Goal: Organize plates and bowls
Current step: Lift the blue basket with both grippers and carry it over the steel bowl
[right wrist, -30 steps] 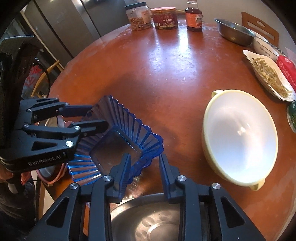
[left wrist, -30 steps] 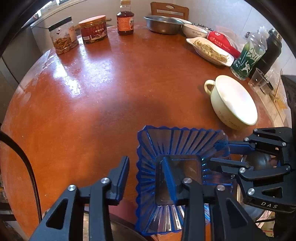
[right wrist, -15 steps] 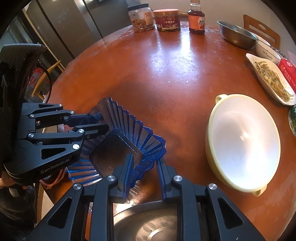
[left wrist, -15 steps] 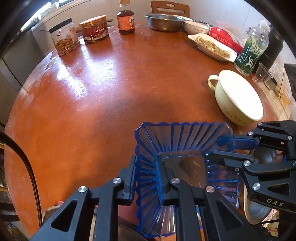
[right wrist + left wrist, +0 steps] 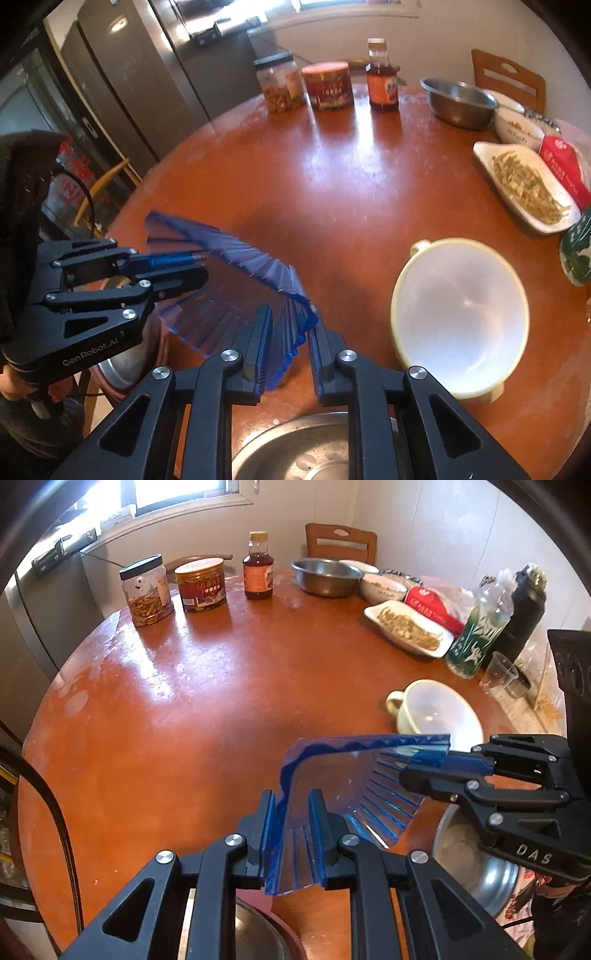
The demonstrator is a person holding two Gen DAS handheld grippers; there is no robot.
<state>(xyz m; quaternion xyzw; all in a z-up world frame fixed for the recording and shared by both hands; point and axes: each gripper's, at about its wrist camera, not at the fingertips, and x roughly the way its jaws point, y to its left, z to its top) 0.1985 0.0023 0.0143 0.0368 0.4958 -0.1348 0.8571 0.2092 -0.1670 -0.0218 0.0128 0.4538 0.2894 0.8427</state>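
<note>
A blue see-through fluted dish hangs tilted above the round brown table, held from two sides. My left gripper is shut on its near rim. From the right, my right gripper pinches the opposite rim. In the right wrist view the dish sits between the right gripper's jaws, which are closing tight on its edge, while the left gripper clamps it from the left. A cream handled bowl stands empty to the right. A steel plate lies at the near edge.
At the back stand a glass jar, a red tin, a sauce bottle and a steel bowl. A white dish of food, a green bottle, a black flask and a cup line the right.
Both grippers closed on the blue dish's rims and lifted it off the table. The dish now hangs tilted, and both views have tipped up toward the back of the table.
</note>
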